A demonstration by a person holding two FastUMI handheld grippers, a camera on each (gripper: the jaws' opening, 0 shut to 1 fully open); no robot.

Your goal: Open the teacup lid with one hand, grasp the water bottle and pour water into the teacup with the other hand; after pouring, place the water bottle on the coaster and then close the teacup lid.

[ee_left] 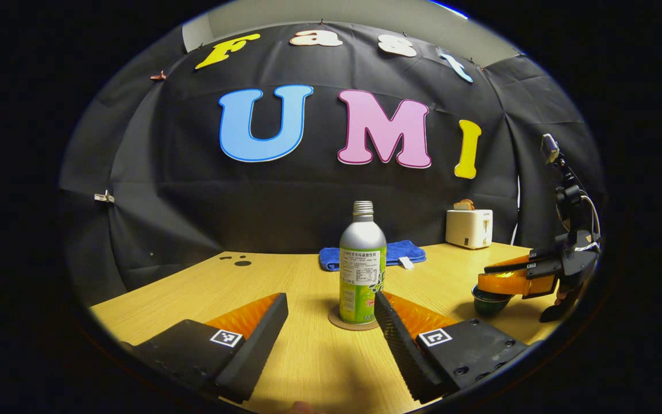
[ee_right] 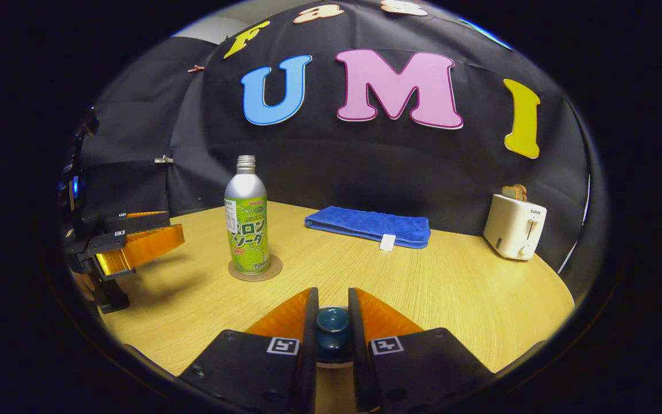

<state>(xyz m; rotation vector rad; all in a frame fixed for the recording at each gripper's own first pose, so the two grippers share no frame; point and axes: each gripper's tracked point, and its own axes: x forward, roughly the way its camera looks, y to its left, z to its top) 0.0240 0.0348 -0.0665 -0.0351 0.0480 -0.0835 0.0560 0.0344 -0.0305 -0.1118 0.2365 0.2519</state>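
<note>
Water bottle (ee_left: 362, 261) upright on coaster (ee_left: 337, 320), between wide-spread left gripper (ee_left: 331, 316) fingers, ungripped; right gripper (ee_right: 333, 322) pinching teacup lid (ee_right: 332, 319) knob; closing apparently remains.

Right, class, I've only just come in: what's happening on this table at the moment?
A person works two tools at a wooden table. The right hand-held gripper is closed around the knob of the teacup lid, and the lid looks to be on the teacup. The left hand-held gripper is open in front of the water bottle, which stands upright on its coaster, not gripped. A folded blue towel and a toaster holding bread sit at the back.
</note>
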